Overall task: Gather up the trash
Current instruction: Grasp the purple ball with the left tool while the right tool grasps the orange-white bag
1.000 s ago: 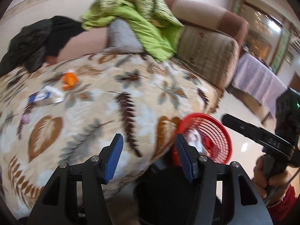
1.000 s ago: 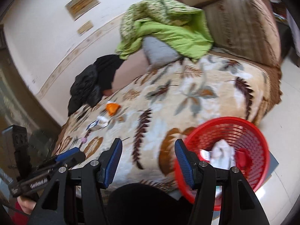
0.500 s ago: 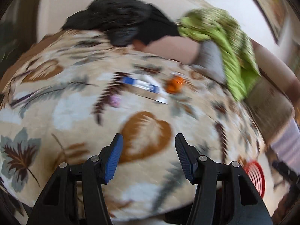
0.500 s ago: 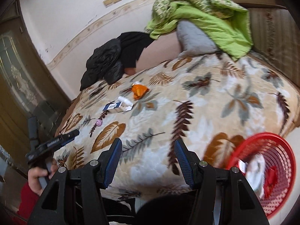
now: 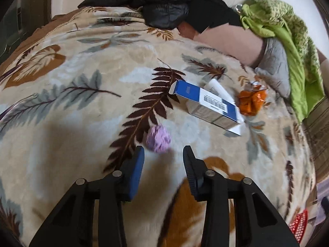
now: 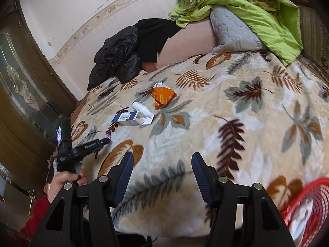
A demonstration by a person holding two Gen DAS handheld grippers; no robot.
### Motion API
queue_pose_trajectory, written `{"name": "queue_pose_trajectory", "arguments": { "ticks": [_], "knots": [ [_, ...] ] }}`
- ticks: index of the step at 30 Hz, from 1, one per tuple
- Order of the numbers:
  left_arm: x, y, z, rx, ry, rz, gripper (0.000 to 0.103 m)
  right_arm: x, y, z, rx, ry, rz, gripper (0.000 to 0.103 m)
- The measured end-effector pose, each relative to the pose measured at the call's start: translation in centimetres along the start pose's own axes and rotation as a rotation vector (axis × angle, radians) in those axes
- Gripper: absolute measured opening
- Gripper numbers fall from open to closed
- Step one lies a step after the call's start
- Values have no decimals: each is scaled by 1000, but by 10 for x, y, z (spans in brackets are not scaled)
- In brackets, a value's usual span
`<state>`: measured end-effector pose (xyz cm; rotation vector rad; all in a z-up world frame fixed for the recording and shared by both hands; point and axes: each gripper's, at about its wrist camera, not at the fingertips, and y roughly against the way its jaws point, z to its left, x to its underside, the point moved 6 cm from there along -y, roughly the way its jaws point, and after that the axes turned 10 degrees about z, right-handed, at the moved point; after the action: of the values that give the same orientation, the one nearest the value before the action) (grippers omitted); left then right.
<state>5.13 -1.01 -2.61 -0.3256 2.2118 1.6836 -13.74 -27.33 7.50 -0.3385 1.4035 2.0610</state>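
On the leaf-print blanket (image 5: 61, 103), just ahead of my spread left tool (image 5: 163, 154): purple wad (image 5: 158, 137); risk: soft pile snags a pad, wad rolls aside; right tool (image 6: 162, 164) idle, released; red basket (image 6: 316, 197) well apart

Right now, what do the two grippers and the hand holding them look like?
Both the left gripper and the right gripper are black frames with silver pivot bolts and blue ribbed pads. Seen from the right wrist, the left one carries white lettering, too small to read. The bare left hand has a red sleeve.
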Motion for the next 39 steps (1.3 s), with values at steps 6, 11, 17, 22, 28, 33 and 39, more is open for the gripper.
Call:
{"name": "queue_pose_trajectory", "arguments": {
  "ticks": [6, 11, 17, 22, 28, 33, 39],
  "knots": [
    [-10, -9, 1, -34, -10, -15, 22, -56, -50, 7, -19, -15, 15, 63],
    [-7, -1, -1, -18, -36, -35, 22, -107, -110, 9, -24, -67, 38, 68],
    [-6, 10, -11, -13, -78, -67, 22, -148, -187, 8, 39, -98, 89, 72],
    [-8, 14, -16, 6, -97, -75, 22, -159, -229, 4, 106, -127, 116, 68],
    [-8, 19, -19, 21, -109, -84, 22, -145, -212, 10, 95, -109, 64, 51],
    [-5, 21, -25, 17, -127, -95, 22, -116, -161, 26, 69, -70, 0, 51],
    [-1, 27, -33, 4, -150, -117, 22, -73, -110, 40, 37, -35, -66, 51]
  ]
}}
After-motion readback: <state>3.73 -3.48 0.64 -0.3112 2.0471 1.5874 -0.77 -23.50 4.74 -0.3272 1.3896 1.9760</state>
